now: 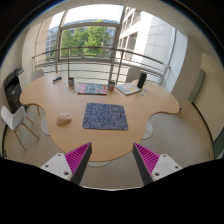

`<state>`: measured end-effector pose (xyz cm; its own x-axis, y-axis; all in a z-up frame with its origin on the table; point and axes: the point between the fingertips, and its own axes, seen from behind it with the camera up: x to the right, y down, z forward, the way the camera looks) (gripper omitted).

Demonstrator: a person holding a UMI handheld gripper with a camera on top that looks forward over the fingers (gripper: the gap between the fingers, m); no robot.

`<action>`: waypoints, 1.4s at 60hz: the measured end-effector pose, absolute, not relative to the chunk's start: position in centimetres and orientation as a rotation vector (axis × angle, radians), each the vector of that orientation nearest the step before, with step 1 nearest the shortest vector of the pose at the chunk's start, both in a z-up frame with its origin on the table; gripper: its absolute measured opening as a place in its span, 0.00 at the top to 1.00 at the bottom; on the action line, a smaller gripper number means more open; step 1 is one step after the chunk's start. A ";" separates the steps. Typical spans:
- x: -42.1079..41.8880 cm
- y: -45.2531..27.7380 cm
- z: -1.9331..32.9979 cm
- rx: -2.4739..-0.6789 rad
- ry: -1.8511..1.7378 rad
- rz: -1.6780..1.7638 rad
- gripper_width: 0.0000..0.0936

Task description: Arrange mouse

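Mouse (64, 118): small pale oval on the wooden table (60, 140), left of the dark mouse mat (105, 116); detail too small to resolve. Gripper (112, 158) fingers apart, nothing between; fingertips partly cut off.

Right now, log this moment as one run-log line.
gripper: open, empty, above table edge | mouse: on table, left of mouse pad, apart from it | contact: none | step: approach not yet made
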<state>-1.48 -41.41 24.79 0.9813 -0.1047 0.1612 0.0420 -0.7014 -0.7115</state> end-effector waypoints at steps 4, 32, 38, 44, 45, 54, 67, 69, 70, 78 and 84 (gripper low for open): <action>-1.6 -41.6 24.5 -2.346 0.055 -0.229 0.10; -11.7 -41.0 11.2 -2.333 0.058 -0.062 0.10; -17.7 -37.0 8.7 -2.265 0.031 0.024 0.09; -22.9 -31.7 6.5 -2.199 -0.011 0.063 0.09; -23.6 -30.8 6.0 -2.193 -0.018 0.063 0.09; -28.5 -22.6 2.5 -2.173 -0.012 0.061 0.09; -30.0 -14.4 -1.3 -2.220 0.109 0.038 0.10; -29.9 -13.5 -1.0 -2.207 0.125 0.025 0.10; -30.0 -13.0 -0.9 -2.203 0.129 0.021 0.10; -29.6 -10.0 -1.2 -2.213 0.167 -0.003 0.10; -29.6 -8.3 -1.3 -2.217 0.161 -0.045 0.15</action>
<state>-29.59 -8.35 -1.29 0.9909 -0.1324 -0.0248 -0.0999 -0.5991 -0.7944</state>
